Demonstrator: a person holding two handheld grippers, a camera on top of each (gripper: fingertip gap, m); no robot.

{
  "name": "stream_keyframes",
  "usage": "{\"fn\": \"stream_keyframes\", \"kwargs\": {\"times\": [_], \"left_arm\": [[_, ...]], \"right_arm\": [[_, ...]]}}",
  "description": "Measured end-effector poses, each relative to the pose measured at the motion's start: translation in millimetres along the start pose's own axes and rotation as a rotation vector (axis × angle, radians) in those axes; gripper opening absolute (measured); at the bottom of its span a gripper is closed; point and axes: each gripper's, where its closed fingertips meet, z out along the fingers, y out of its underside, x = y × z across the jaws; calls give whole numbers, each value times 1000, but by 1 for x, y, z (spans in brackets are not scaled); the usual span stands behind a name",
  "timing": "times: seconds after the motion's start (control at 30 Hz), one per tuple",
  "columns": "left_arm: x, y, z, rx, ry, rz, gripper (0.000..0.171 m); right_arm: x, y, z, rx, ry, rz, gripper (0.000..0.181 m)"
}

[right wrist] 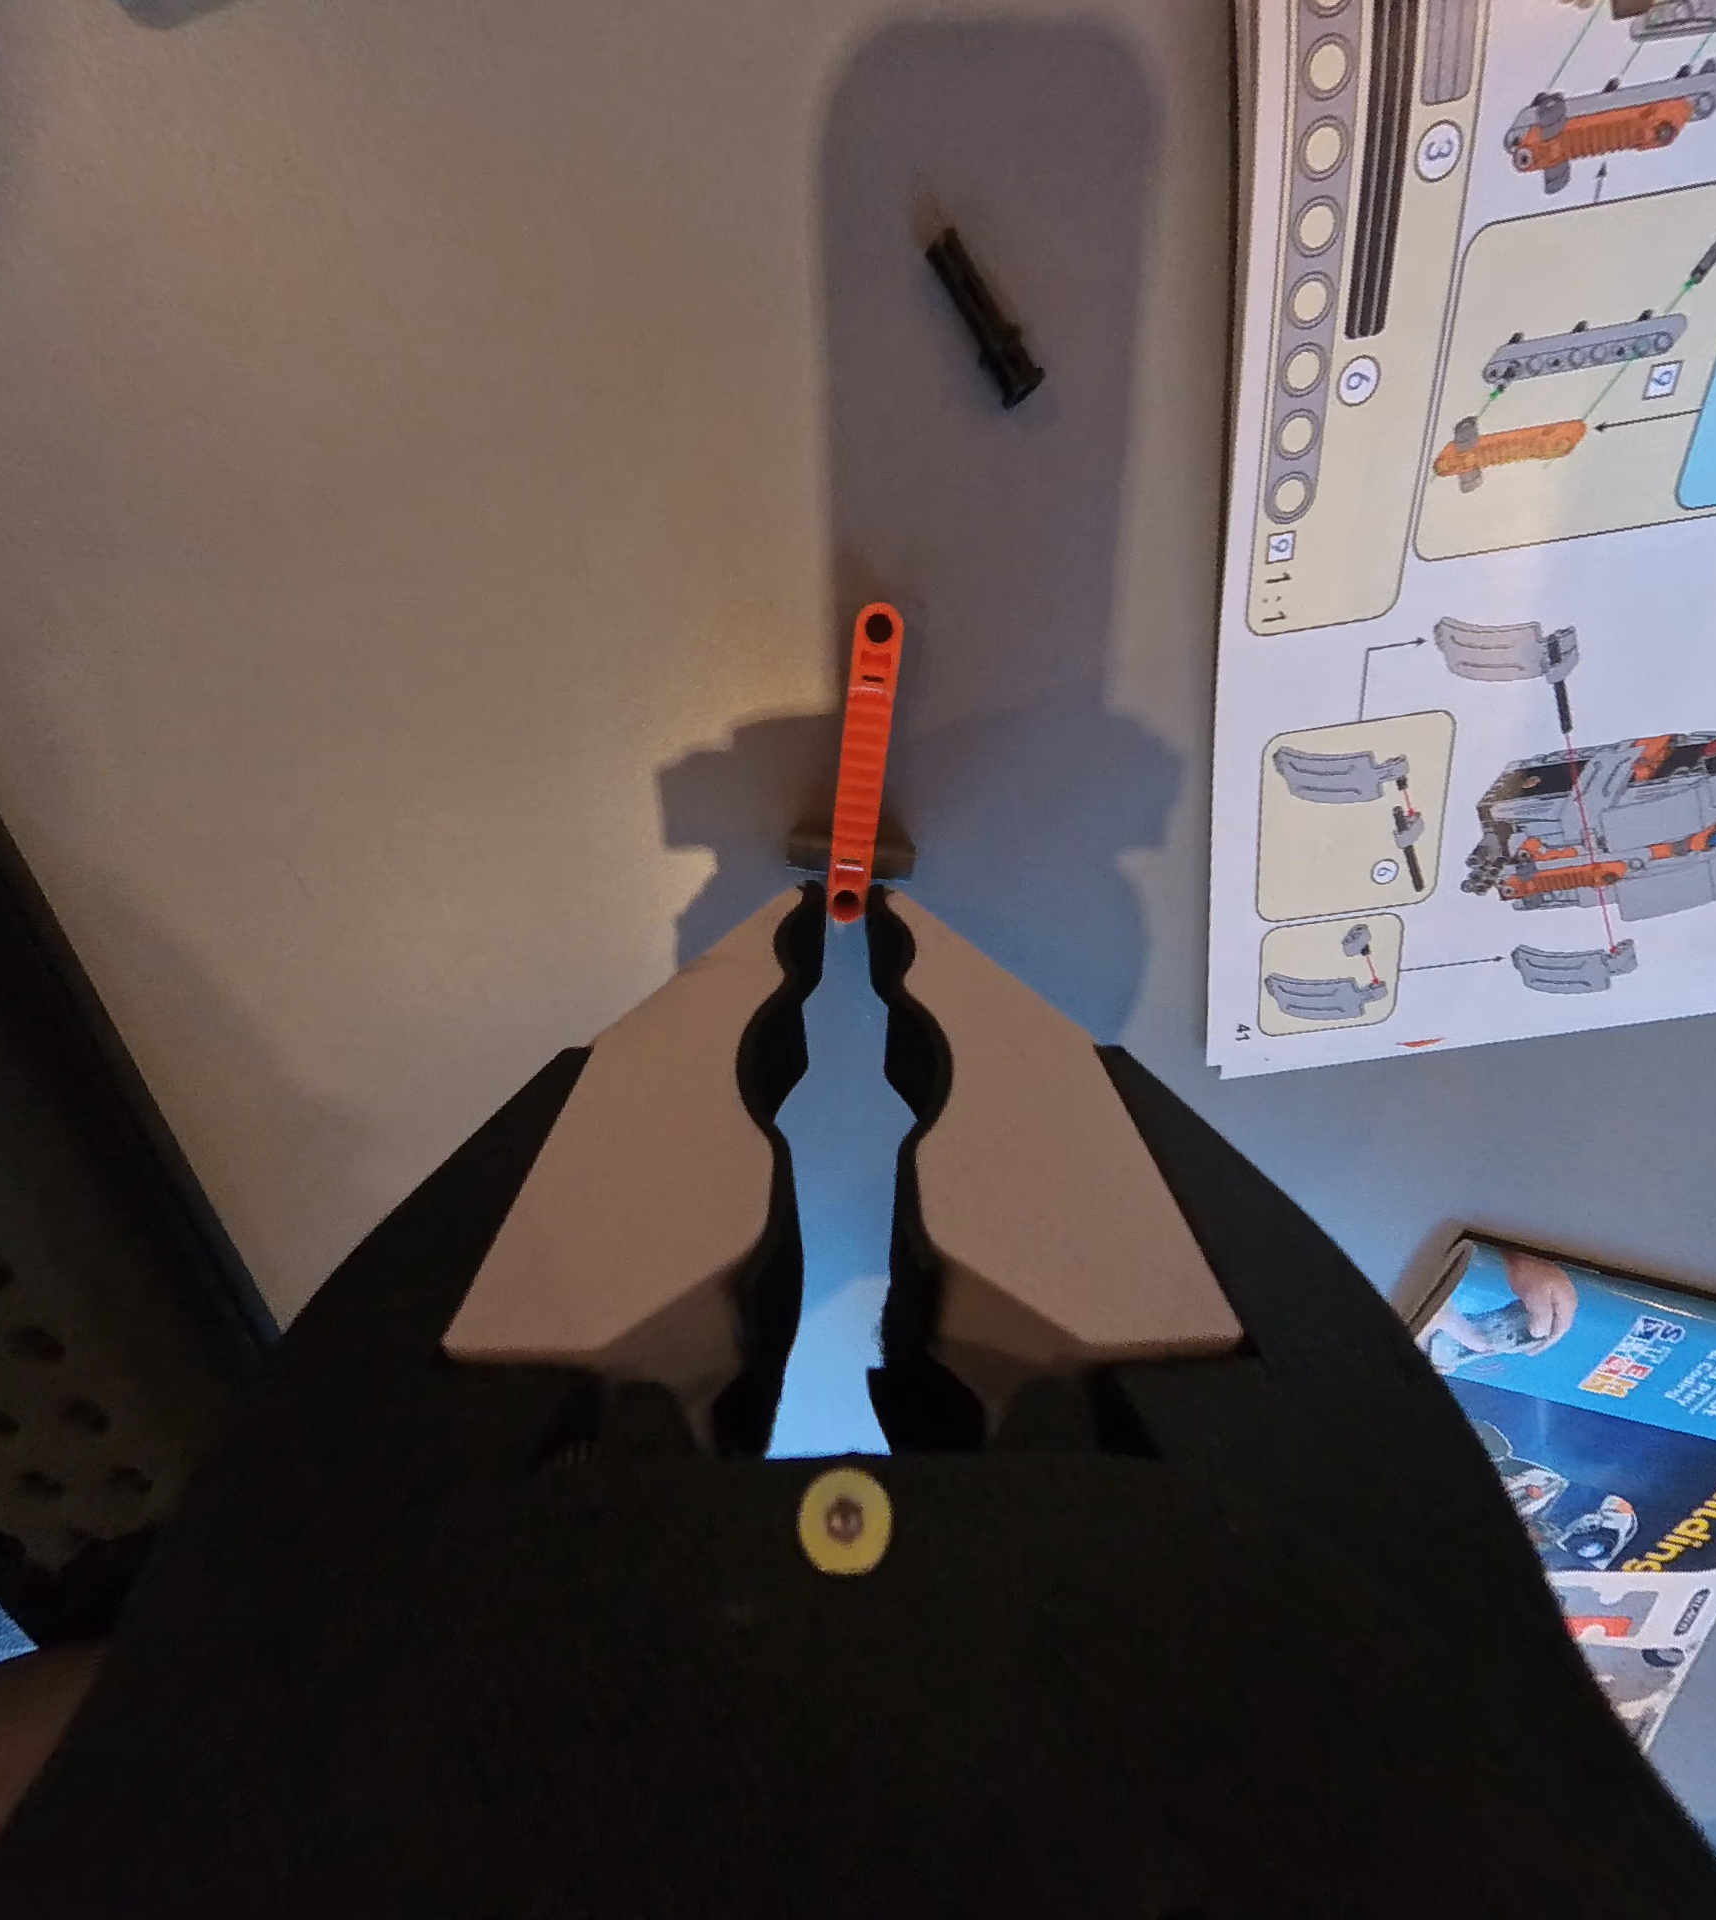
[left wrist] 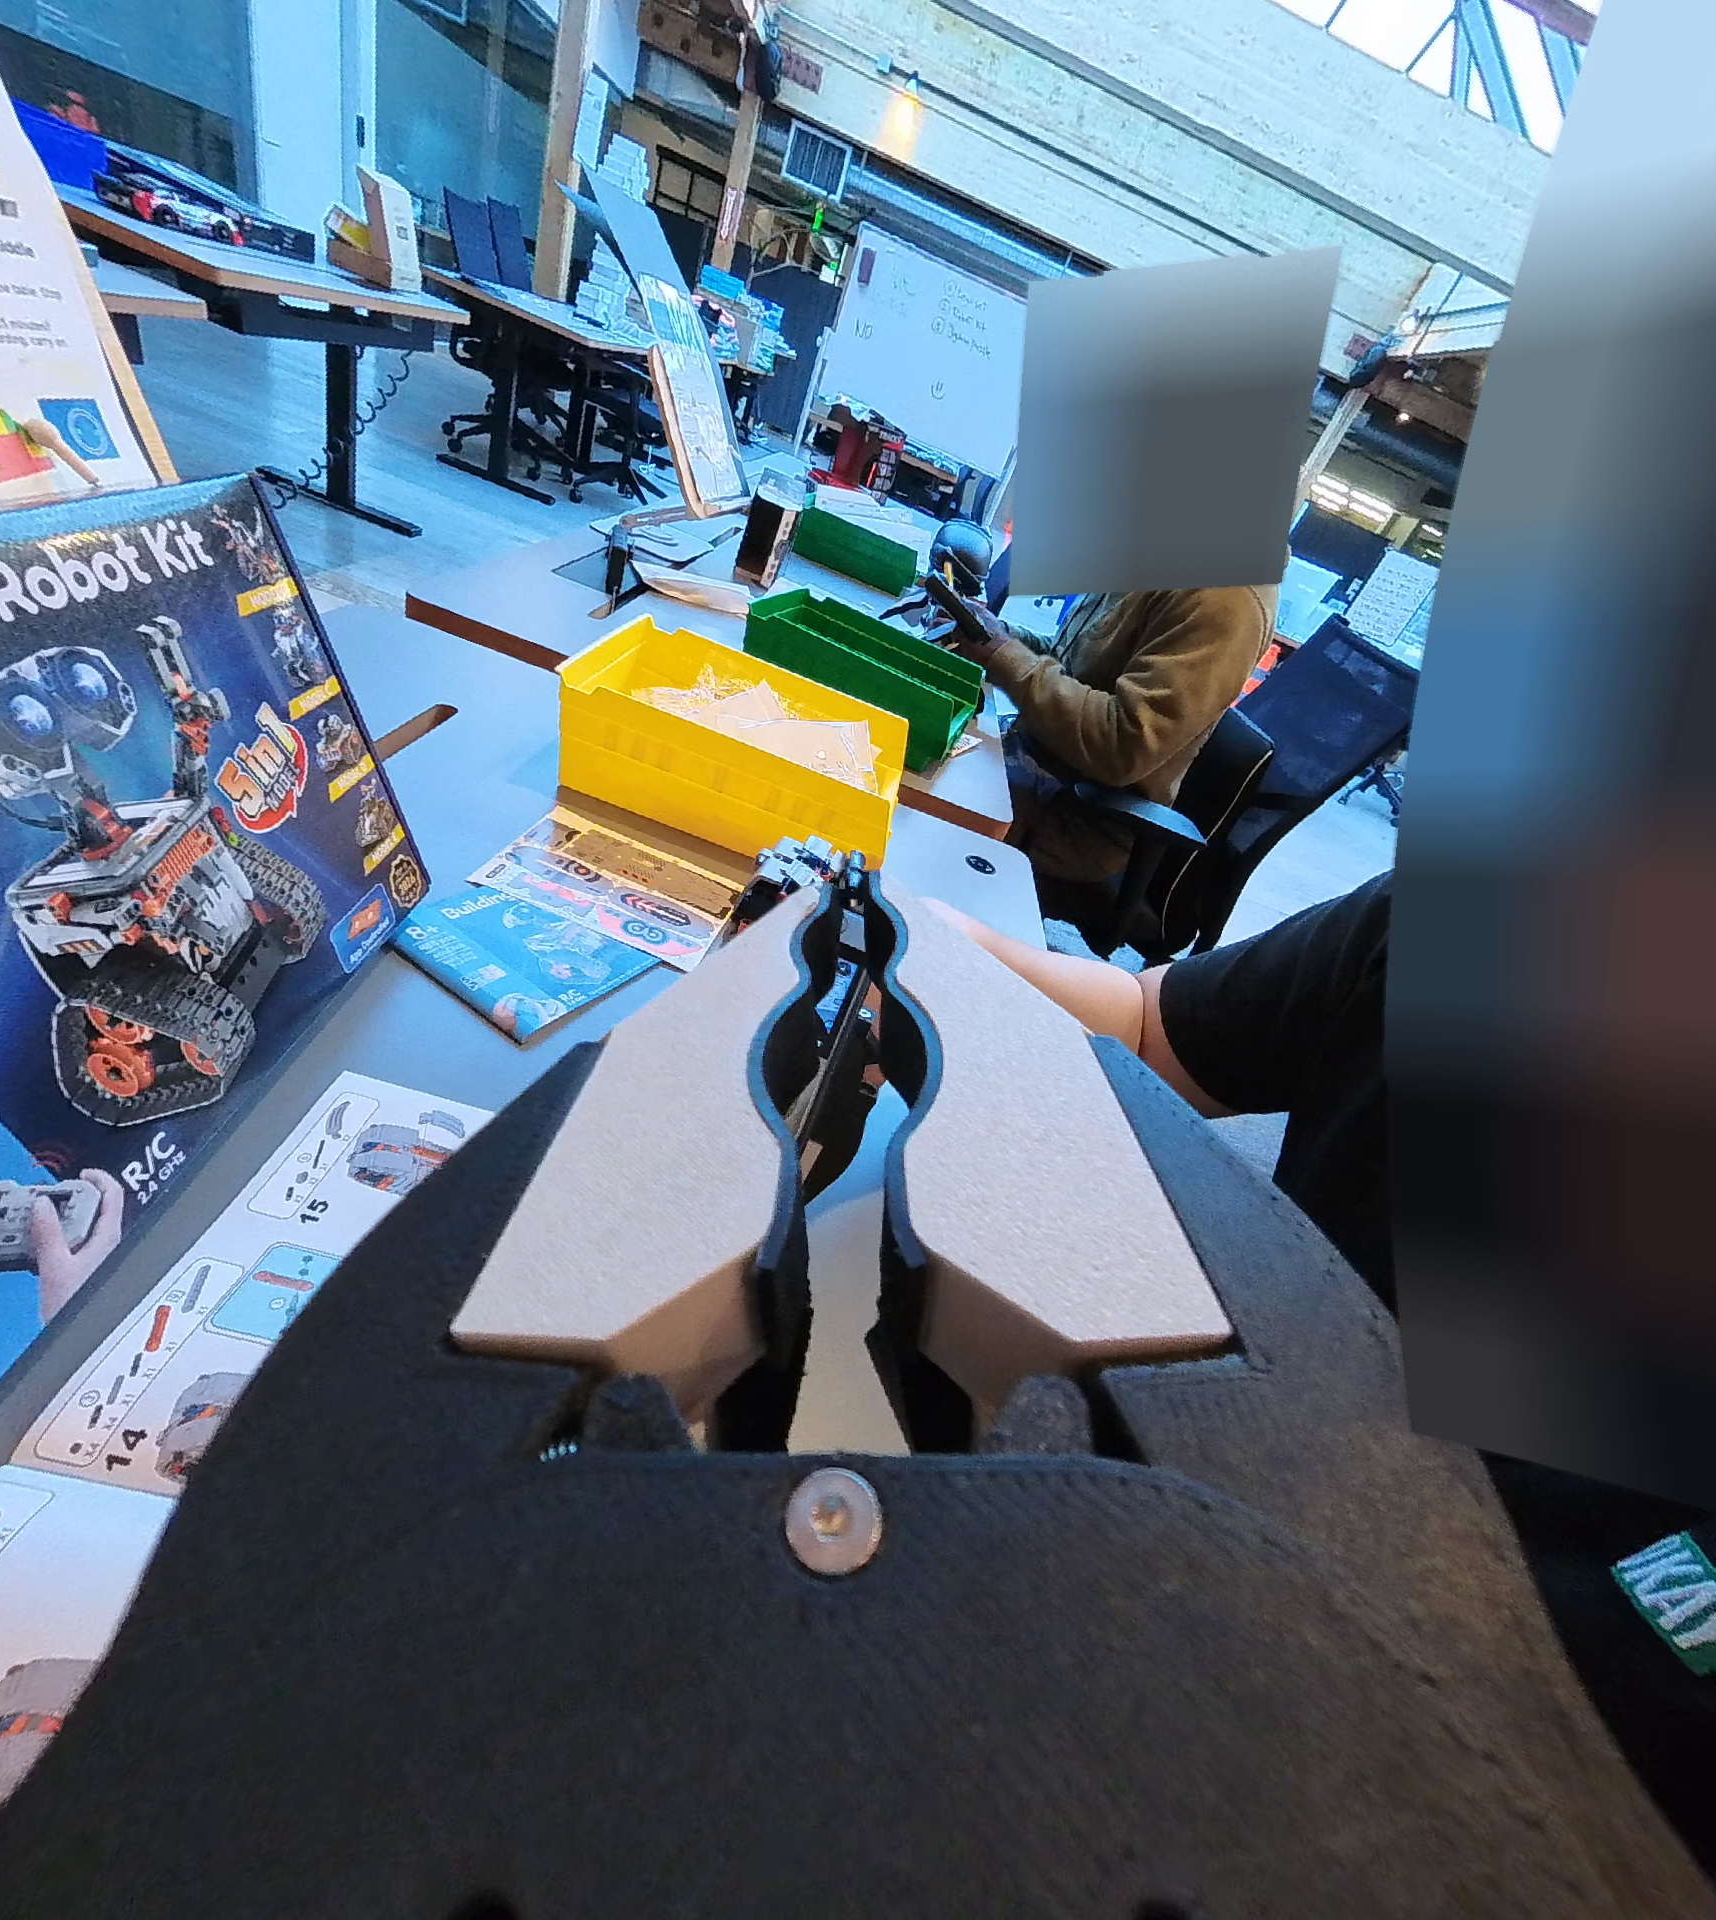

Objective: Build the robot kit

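My right tongs (right wrist: 845, 896) pinch the near end of a ribbed orange plastic beam (right wrist: 864, 748) pointing straight ahead over the grey worktop (right wrist: 366, 520), while my left tongs (left wrist: 852, 871) clamp a dark part assembly (left wrist: 800, 868).

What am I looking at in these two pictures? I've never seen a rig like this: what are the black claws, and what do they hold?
Each picture comes from a camera mounted on a hand-held two-finger gripper, looking along its fingers. A person holds one in each hand.

The left gripper is shut on a black and grey brick assembly, raised above a grey table. Behind it are a yellow bin, a robot kit box and open instruction pages.

The right gripper looks down at the table and pinches the near end of an orange toothed beam, which has a grey piece across it. A loose black pin lies beyond.
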Motion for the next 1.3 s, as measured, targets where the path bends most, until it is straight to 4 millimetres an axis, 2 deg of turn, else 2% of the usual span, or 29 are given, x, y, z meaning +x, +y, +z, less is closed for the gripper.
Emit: {"fn": "stream_keyframes", "kwargs": {"times": [0.6,0.73,0.8,0.87,0.93,1.0,1.1,1.17,1.3], "left_arm": [[2,4,5,-24,15,1,0],[0,4,5,-21,12,-4,0],[-1,1,3,-7,6,0,0],[0,-1,2,8,11,2,0],[1,-4,1,26,21,0,0],[2,-6,4,44,41,-8,1],[6,-7,18,60,88,-26,0],[9,-4,34,53,113,-31,0],[18,2,69,36,124,1,0]], "right_arm": [[2,2,1,-5,6,-10,5],[3,-7,-11,82,-8,-19,5],[6,-20,-31,210,-11,-15,5],[12,-36,-63,401,-13,-3,5],[16,-50,-105,636,-45,26,5],[15,-61,-157,918,-115,46,4],[13,-58,-228,1295,-270,74,4],[12,-50,-253,1429,-362,83,4],[5,-46,-279,1579,-507,78,4]]}}
